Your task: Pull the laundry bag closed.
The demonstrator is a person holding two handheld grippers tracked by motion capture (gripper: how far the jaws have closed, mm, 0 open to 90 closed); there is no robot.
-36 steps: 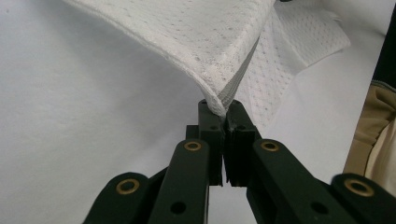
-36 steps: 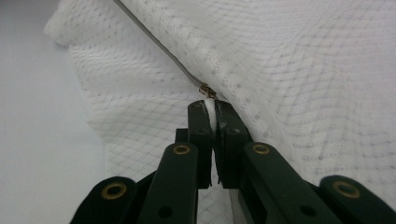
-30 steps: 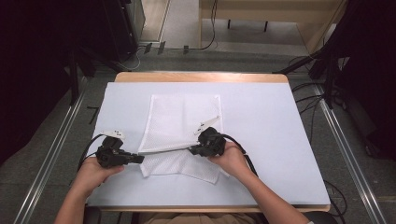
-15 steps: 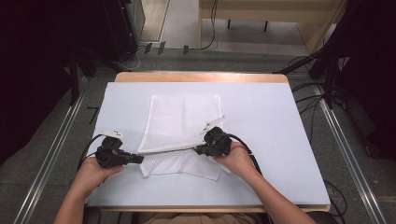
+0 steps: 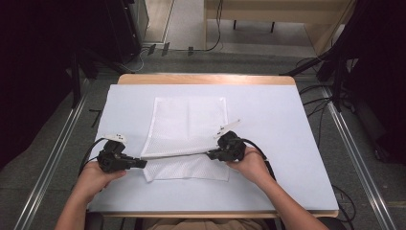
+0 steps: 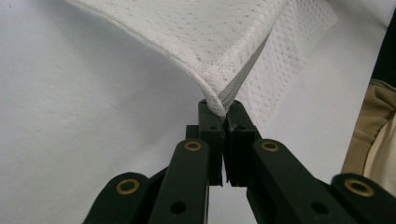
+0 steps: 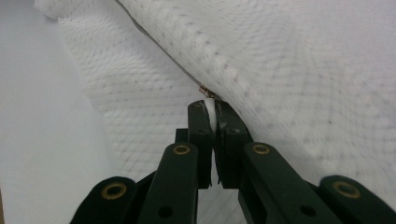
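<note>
- White mesh cloth bag (image 5: 189,129), rectangular and partly folded, lies at the centre of the pale blue tabletop (image 5: 282,143); its near layer is lifted along a taut edge so that, by appearance, it can be carried over the rest in a fold.
- Left gripper (image 5: 140,164), at 8 o'clock from the bag's centre, has its black fingers (image 6: 210,135) clenched on the hemmed corner (image 6: 219,100), which keeps that end of the fold line fixed.
- Right gripper (image 5: 210,155), at 4 o'clock, clamps the opposite corner beside a small metal zip end (image 7: 204,91).
- Both forearms enter from 6 o'clock, hands low over the tabletop, grippers pointing inward toward each other.
</note>
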